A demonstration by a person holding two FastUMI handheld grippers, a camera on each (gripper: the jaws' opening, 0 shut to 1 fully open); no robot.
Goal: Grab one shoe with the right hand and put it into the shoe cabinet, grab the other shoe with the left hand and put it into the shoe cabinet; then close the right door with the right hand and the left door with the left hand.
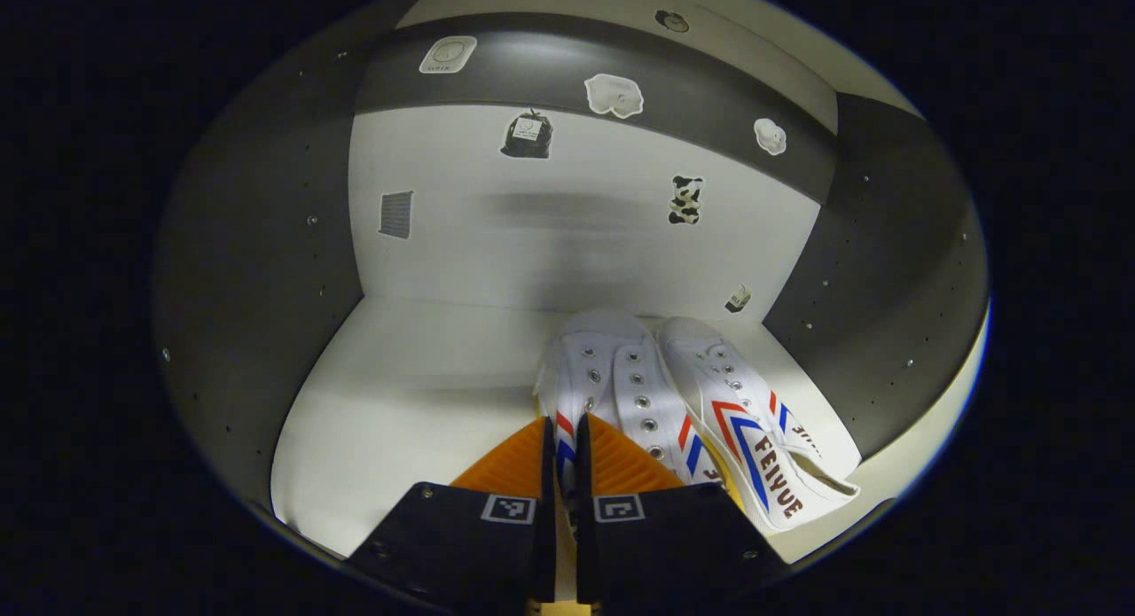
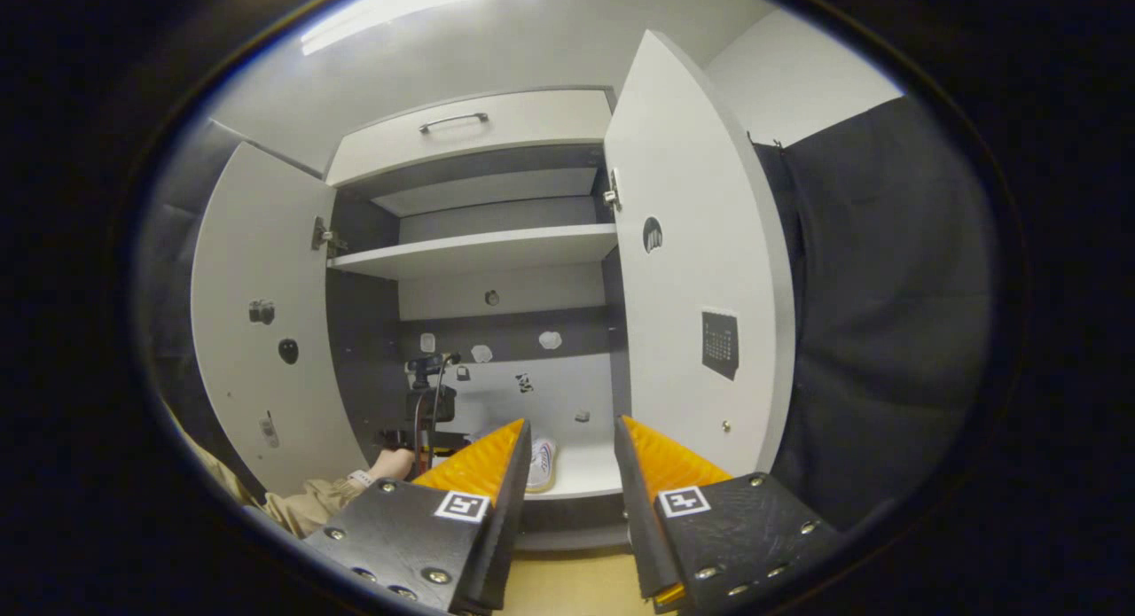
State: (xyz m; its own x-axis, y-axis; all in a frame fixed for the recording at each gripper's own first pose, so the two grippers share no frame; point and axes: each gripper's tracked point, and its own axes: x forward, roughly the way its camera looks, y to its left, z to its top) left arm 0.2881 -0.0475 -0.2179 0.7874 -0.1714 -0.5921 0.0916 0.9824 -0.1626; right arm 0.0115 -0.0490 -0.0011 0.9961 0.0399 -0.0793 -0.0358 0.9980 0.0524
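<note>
Two white canvas shoes with red and blue stripes lie side by side on the cabinet's bottom shelf (image 1: 399, 403), toes toward the back wall. My left gripper (image 1: 565, 439) is inside the cabinet, shut on the rear side of the left shoe (image 1: 612, 368). The other shoe (image 1: 754, 421) lies free to its right, touching it. My right gripper (image 2: 572, 439) hangs open and empty in front of the cabinet. From there I see one shoe (image 2: 541, 461) on the shelf and the left gripper (image 2: 430, 403) held by a hand (image 2: 390, 463). Both the left door (image 2: 257, 332) and the right door (image 2: 700, 244) stand open.
Dark side walls close in the compartment on both sides. An upper shelf (image 2: 479, 248) and a drawer with a handle (image 2: 454, 120) sit above. Small stickers dot the back wall (image 1: 612, 93). A sleeve (image 2: 301, 505) reaches in from the lower left.
</note>
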